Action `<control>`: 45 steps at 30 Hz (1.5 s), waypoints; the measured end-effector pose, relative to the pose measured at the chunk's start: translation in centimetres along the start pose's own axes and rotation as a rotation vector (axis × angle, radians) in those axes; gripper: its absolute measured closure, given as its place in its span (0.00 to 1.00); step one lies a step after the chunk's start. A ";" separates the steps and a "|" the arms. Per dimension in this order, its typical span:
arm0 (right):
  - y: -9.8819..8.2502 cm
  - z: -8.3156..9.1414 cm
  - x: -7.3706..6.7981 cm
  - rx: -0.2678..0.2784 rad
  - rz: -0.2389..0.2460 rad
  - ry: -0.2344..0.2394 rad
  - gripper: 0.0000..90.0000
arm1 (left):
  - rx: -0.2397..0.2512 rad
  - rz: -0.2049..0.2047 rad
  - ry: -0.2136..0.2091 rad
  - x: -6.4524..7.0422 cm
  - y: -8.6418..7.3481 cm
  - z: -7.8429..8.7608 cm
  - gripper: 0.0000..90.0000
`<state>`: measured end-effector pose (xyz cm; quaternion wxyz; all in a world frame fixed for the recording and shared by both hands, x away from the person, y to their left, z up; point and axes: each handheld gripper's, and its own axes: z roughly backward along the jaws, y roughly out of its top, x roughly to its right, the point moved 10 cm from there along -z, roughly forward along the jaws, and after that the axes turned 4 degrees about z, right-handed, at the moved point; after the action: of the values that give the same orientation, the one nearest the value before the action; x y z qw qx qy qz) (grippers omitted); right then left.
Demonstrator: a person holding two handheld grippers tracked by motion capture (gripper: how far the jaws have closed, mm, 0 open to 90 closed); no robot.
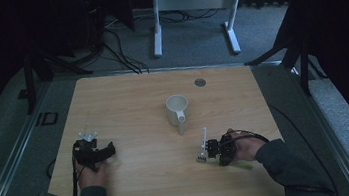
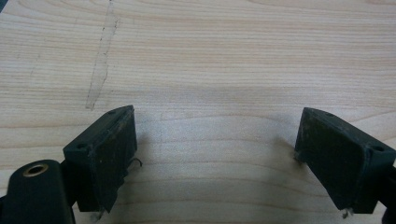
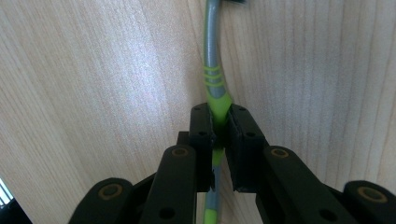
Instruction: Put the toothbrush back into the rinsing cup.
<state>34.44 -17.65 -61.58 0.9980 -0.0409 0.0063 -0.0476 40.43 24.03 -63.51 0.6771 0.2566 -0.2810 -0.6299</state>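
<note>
Right gripper (image 3: 219,128) pinches a green-grey toothbrush (image 3: 214,79), lying on the table (image 1: 132,98) near the white mug (image 1: 177,109). Left gripper (image 2: 215,154) spread wide (nothing between), well left of mug.

This looks like a lab or test room set up for recording, not a home. A bare light-wood worktop (image 1: 128,103) stands on grey carpet (image 1: 195,40), and dark curtains or screens close off the space on both sides of the worktop. Beyond the worktop's far edge stands the white metal frame of a desk (image 1: 191,5), with black cables (image 1: 122,54) trailing over the carpet beside it. Black stand legs (image 1: 38,69) are planted just off the worktop's far corners
</note>
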 end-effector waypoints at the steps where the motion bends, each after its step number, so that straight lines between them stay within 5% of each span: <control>1: 0.0 0.0 0.0 0.000 -0.002 0.002 0.90 | 0.000 0.000 0.000 0.0 0.0 0.0 0.15; 14: -0.2 0.9 0.3 0.016 -0.016 -0.003 0.91 | 0.000 0.000 0.000 0.0 0.0 0.0 0.15; 31: 0.3 3.4 1.4 0.178 -0.078 -0.035 0.91 | 0.000 0.000 0.000 0.0 0.0 0.0 0.15; 45: 0.4 5.0 3.0 0.315 -0.185 -0.075 0.91 | 0.000 0.000 0.000 0.0 0.0 0.0 0.15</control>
<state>37.52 -17.12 -56.65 0.9830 0.1137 -0.0420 -0.1381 40.43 24.03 -63.51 0.6771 0.2566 -0.2810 -0.6298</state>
